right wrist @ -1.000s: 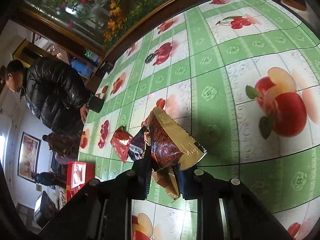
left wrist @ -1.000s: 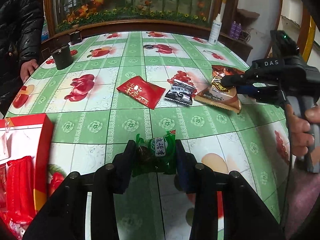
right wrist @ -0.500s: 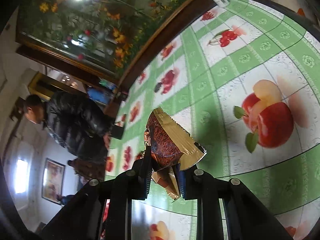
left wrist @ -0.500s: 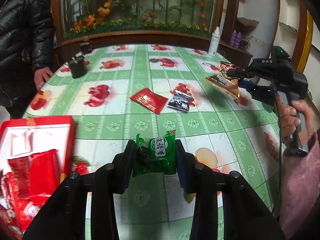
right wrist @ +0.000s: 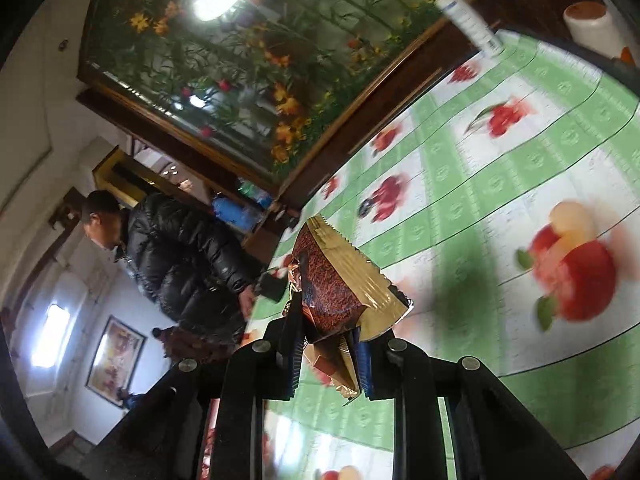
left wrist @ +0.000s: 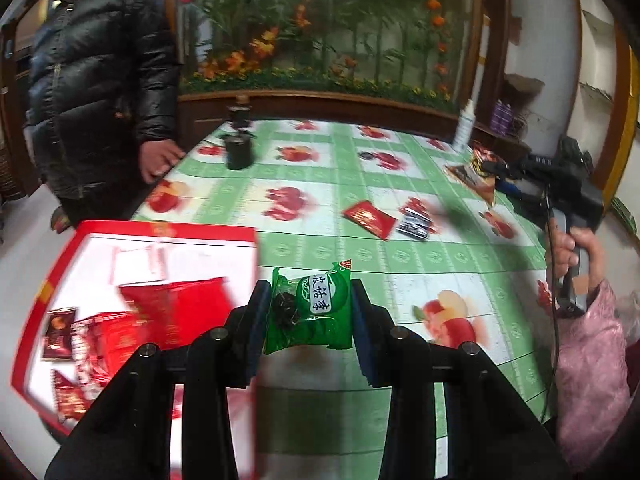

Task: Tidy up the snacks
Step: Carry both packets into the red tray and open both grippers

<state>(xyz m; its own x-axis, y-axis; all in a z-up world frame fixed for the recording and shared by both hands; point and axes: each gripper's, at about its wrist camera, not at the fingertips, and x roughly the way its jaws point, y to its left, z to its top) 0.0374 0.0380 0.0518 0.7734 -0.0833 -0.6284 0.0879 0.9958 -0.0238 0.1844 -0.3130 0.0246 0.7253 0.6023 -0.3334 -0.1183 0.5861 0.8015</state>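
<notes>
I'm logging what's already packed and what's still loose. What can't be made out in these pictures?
- Red box, left wrist view: its near corner is hidden behind the left gripper; the red packets inside are motion-blurred, so there is no count.
- Brown packet, right wrist view: its lower end is hidden between the right gripper's fingers.
- Black packet on the table: print too blurred to read.

Your left gripper point(left wrist: 310, 312): clamps the green plastic snack packet point(left wrist: 310, 310), above the fruit-print vinyl table point(left wrist: 328, 252).
To your left: red cardboard box point(left wrist: 132, 232), red foil packets point(left wrist: 176, 312) inside it.
Ahead on the table: flat red sachet point(left wrist: 369, 219), black-and-white wrapped sweet point(left wrist: 416, 224) just to its right.
Far right: your right gripper point(right wrist: 326, 344) holds the brown-and-gold foil bag point(right wrist: 340, 284) off the table.
Far edge: black cup point(left wrist: 239, 151), white spray bottle point(left wrist: 464, 128).
</notes>
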